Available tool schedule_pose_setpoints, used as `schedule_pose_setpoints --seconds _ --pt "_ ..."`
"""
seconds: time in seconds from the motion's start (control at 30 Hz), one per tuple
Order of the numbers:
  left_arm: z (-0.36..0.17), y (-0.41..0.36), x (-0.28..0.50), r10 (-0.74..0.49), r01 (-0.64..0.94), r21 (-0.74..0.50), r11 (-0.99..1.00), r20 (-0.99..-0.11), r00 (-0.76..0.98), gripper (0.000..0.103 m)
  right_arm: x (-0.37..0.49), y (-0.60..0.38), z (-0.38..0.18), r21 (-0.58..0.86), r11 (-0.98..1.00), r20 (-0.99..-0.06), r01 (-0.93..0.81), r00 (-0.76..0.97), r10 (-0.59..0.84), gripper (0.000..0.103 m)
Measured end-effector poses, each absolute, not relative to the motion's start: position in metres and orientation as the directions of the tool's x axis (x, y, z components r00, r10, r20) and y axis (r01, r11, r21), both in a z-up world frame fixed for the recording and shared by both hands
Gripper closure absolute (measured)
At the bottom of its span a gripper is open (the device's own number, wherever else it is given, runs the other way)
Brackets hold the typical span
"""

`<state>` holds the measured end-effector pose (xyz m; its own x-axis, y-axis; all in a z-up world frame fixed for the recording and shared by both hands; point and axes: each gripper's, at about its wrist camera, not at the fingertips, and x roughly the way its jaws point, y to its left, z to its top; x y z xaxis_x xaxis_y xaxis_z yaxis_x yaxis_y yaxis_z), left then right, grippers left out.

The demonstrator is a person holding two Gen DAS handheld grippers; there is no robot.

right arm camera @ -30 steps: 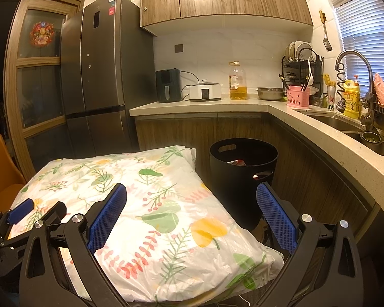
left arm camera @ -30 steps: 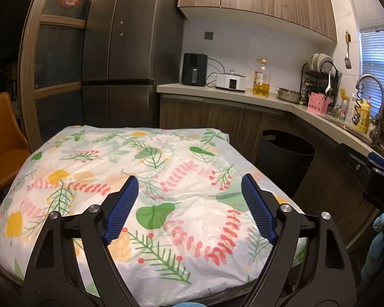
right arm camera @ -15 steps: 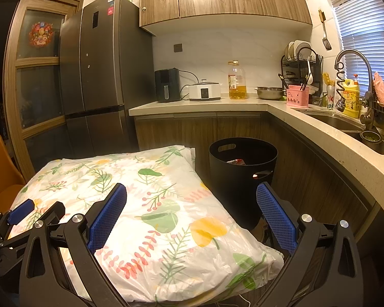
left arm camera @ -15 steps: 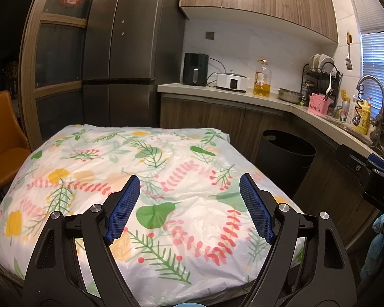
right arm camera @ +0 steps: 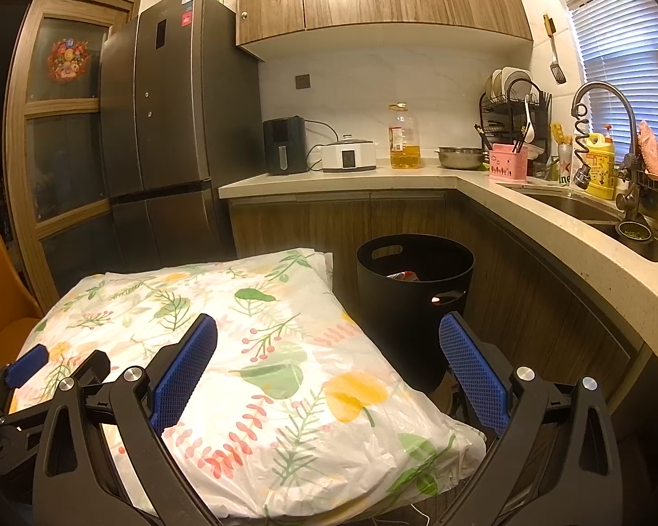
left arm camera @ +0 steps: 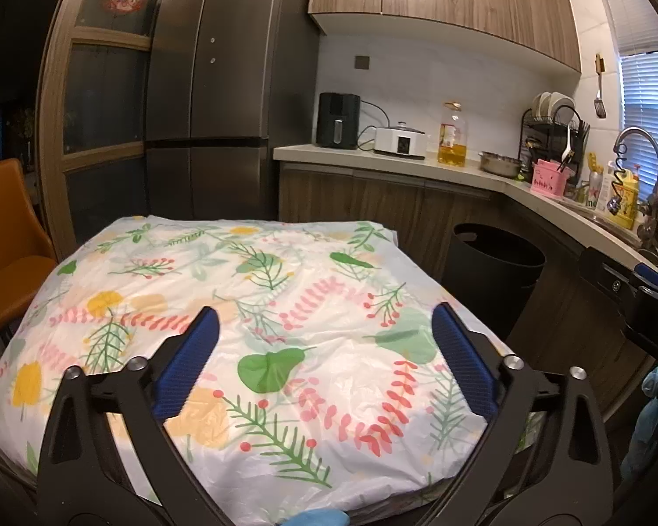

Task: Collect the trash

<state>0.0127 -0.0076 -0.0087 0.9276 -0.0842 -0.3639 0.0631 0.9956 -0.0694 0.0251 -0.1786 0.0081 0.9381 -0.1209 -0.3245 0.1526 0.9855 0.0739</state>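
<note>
A black round trash bin (right arm camera: 414,302) stands on the floor by the lower cabinets, right of the table; something red and white lies inside it (right arm camera: 402,275). The bin also shows in the left wrist view (left arm camera: 493,276). A table covered with a white floral plastic cloth (left arm camera: 250,307) fills the foreground of both views (right arm camera: 263,350). My left gripper (left arm camera: 324,364) is open and empty above the cloth. My right gripper (right arm camera: 327,368) is open and empty over the table's right edge. I see no loose trash on the cloth.
An orange chair (left arm camera: 4,241) stands left of the table. A steel fridge (left arm camera: 223,87) is behind it. The L-shaped counter (right arm camera: 548,215) holds an air fryer (right arm camera: 284,145), cooker, oil bottle (right arm camera: 402,138), bowl, dish rack and sink with faucet (right arm camera: 605,140).
Both grippers have stayed almost still. The views shifted only slightly; nothing was picked up or let go.
</note>
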Motion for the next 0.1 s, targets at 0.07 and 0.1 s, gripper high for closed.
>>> schedule_pose_setpoints --seconds 0.07,0.1 --pt "-0.0091 -0.0063 0.0132 -0.085 0.061 -0.076 0.995 -0.365 0.927 0.006 0.0244 -0.1786 0.0077 0.075 0.985 -0.324 0.156 0.938 -0.124 0.006" --pt "-0.0093 -0.0053 0.0137 -0.085 0.060 -0.081 0.995 -0.367 0.926 0.006 0.0243 -0.1786 0.0074 0.076 0.985 -0.324 0.156 0.938 -0.124 0.006"
